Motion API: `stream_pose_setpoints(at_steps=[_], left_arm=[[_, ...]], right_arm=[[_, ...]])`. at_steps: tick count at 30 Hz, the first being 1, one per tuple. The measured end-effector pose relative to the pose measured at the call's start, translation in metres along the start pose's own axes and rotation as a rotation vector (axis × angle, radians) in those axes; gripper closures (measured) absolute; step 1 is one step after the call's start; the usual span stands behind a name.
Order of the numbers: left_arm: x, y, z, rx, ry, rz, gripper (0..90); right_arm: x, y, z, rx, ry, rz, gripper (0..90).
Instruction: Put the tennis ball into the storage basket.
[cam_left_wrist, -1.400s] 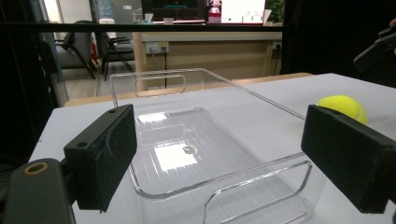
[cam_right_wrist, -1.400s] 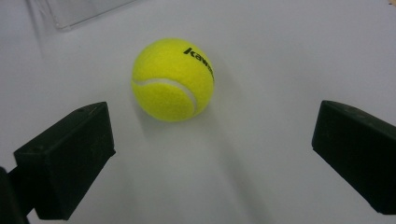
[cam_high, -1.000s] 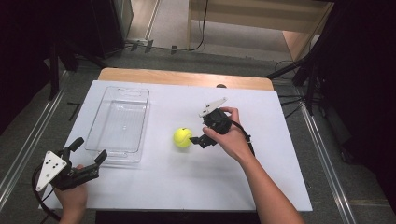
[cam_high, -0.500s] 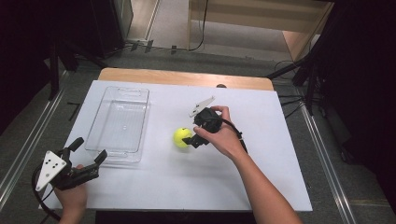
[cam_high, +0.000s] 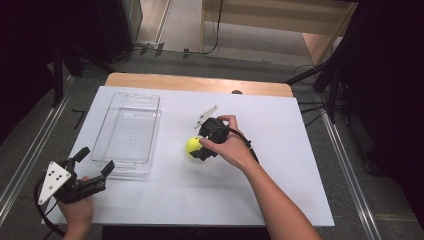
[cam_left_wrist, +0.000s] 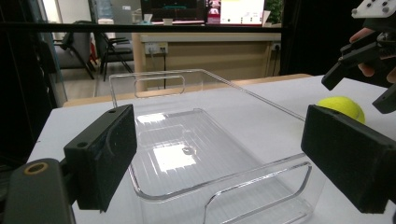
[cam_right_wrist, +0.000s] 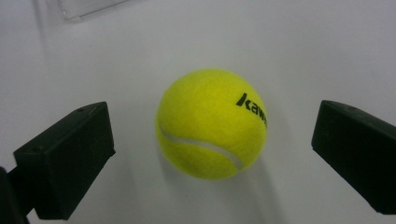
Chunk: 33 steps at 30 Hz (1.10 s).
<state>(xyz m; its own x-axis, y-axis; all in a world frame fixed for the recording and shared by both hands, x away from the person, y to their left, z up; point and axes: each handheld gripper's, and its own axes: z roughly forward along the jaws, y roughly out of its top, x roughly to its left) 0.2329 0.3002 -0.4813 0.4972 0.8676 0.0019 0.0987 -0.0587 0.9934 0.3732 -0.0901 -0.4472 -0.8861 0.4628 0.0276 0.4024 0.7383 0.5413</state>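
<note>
Meanwhile hovered right gripper (cam_right_wrist: 212, 154), jaws wide, astride tennis ball (cam_right_wrist: 211, 123); left gripper (cam_left_wrist: 219, 163) agape, empty, facing clear tray (cam_left_wrist: 187, 140).

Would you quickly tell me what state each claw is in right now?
Left claw: open, holding nothing, facing the clear tray.
Right claw: open, jaws either side of the tennis ball, not gripping it.

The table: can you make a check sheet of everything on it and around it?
Surface: white table, wooden strip at far edge.
Things: yellow ball on the table; clear bin, nothing in it, left of ball.
Clutter: nothing seen.
Grippers: right hand-held gripper open, jaws either side of ball, gaps showing; left hand-held gripper open, at bin's near end.
Cables: one from each gripper; more on the floor.
Surroundings: dark stands, grey floor, wooden furniture behind.
</note>
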Motion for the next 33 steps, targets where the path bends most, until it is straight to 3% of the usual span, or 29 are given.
stream_pose_setpoints(at_steps=[15, 16, 26, 31, 33], left_arm=[[0.0, 0.0, 0.0, -0.001, 0.0, 0.0, 11.1], [0.0, 0.0, 0.0, -0.001, -0.001, 0.001, 11.1], [0.0, 0.0, 0.0, -0.001, -0.001, 0.0, 11.0], [0.0, 0.0, 0.0, -0.001, -0.001, 0.0, 11.1], [0.0, 0.0, 0.0, -0.001, -0.002, 0.0, 11.1]], right_arm=[[0.002, 0.005, 0.022, 0.086, -0.003, -0.002, 0.0], [0.001, 0.005, 0.024, 0.085, -0.001, -0.022, 0.0], [0.002, 0.006, 0.034, 0.118, -0.005, -0.004, 0.0], [0.002, 0.007, 0.037, 0.118, -0.014, -0.002, 5.5], [0.002, 0.007, 0.037, 0.122, -0.018, -0.006, 13.8]])
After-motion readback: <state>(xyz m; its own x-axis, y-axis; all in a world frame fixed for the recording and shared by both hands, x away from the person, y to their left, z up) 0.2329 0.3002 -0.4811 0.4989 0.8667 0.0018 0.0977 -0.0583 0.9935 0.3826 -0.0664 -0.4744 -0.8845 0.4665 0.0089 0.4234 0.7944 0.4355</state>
